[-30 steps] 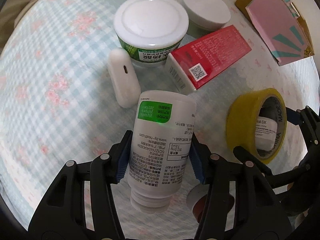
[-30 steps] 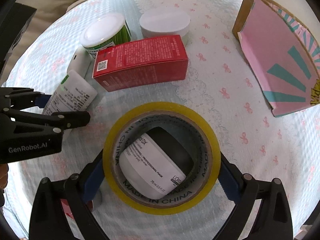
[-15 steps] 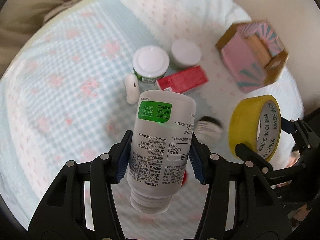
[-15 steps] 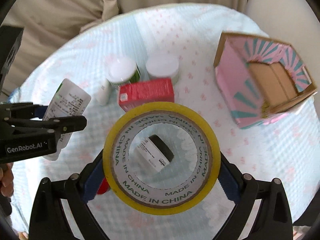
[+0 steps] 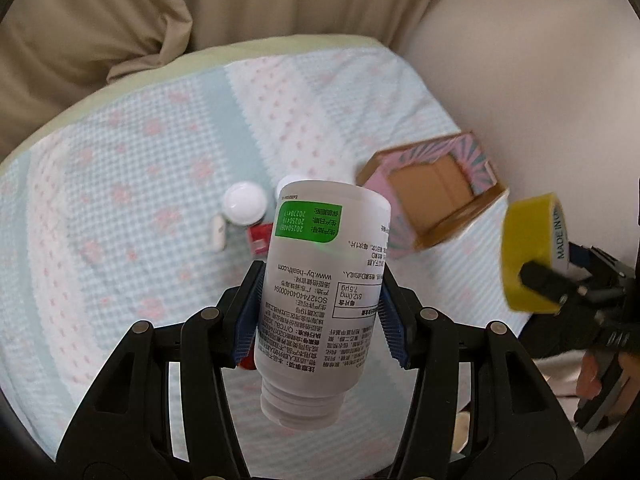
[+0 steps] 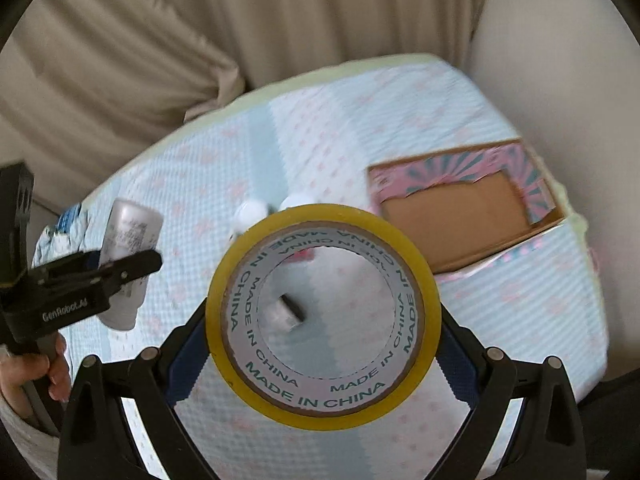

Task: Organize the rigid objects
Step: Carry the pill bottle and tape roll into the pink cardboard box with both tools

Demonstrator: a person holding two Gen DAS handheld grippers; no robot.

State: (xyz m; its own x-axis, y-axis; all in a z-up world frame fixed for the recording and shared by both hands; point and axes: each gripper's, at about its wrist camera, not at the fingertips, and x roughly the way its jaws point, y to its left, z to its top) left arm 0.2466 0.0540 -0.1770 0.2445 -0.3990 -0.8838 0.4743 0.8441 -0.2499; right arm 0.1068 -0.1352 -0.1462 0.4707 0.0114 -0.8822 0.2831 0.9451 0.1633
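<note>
Both my grippers are loaded high over the bed, left gripper (image 5: 320,312) pinching the white label-covered pill bottle (image 5: 320,276), right gripper (image 6: 322,342) clamping the yellow tape roll (image 6: 322,316); either smooth curved side could, I judge, slip before reaching the pink-patterned open cardboard box (image 6: 468,216).

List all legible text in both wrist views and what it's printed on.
"MADE IN CHINA": yellow tape roll, repeated round the core, held by the right gripper.
"www.by-health.com", "SC12744040400094": white bottle, upside down, in the left gripper.
"GenRobot.AI": left gripper's body.
Bottle's fine Chinese print: too small.
</note>
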